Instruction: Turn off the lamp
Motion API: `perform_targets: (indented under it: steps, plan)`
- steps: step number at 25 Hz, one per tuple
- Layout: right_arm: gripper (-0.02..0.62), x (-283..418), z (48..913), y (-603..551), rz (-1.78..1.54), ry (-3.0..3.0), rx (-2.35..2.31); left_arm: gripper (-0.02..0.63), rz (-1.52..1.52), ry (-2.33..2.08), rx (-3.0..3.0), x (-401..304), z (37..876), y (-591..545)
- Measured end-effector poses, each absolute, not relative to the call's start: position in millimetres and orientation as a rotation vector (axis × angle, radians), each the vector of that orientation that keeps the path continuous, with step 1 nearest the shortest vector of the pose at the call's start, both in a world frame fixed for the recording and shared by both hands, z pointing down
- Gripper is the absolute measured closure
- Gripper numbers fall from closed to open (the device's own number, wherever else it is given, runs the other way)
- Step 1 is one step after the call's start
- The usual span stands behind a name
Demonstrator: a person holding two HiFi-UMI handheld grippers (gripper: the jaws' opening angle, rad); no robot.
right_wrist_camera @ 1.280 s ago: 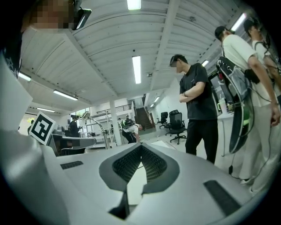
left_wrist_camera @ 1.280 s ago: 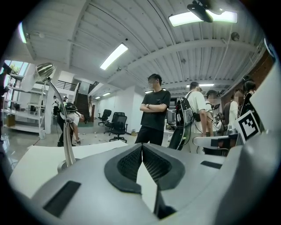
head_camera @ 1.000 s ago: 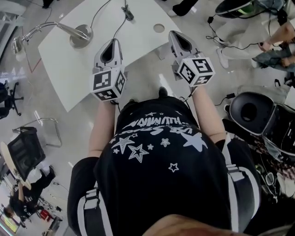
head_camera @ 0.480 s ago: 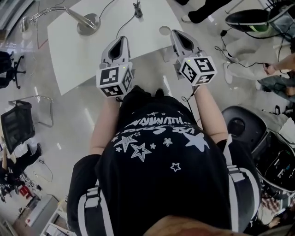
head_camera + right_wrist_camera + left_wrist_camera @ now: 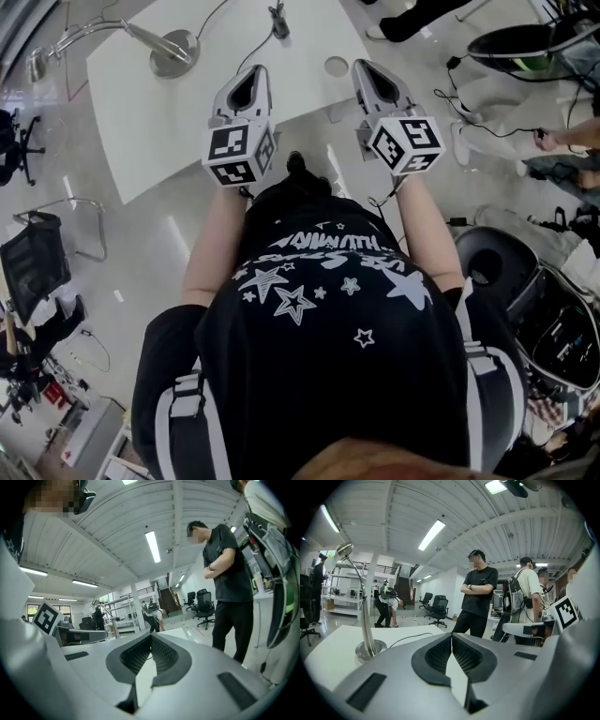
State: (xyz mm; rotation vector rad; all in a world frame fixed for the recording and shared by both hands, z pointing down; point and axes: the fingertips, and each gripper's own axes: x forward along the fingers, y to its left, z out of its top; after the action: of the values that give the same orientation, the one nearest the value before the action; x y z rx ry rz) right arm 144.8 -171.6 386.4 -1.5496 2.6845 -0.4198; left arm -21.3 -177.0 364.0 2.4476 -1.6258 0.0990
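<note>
Head view | one lamp point(image 5: 174, 52); one table point(image 5: 169, 127) | left tool point(image 5: 255, 75), right tool point(image 5: 367, 69): two, both closed, empty

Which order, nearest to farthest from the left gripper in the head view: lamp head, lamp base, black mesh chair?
1. lamp base: on the table, up-left of the left gripper.
2. lamp head: beyond the table's left edge.
3. black mesh chair: on the floor, far lower left.

Left gripper point(image 5: 255, 75), right gripper point(image 5: 364, 67), jaws together, empty
</note>
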Motion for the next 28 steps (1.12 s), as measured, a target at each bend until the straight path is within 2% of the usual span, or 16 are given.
perform_targets:
  steps: [17,28]
  plan:
    - [0.589,115,374,-253,-0.377,2.668,-1.615,0.594,0.044,-1.534,2.453,-49,377,-265]
    - [0.589,112,385,-286,-0.399,2.697,-1.606,0.594,0.106,-1.466,2.456,-34,396,-277]
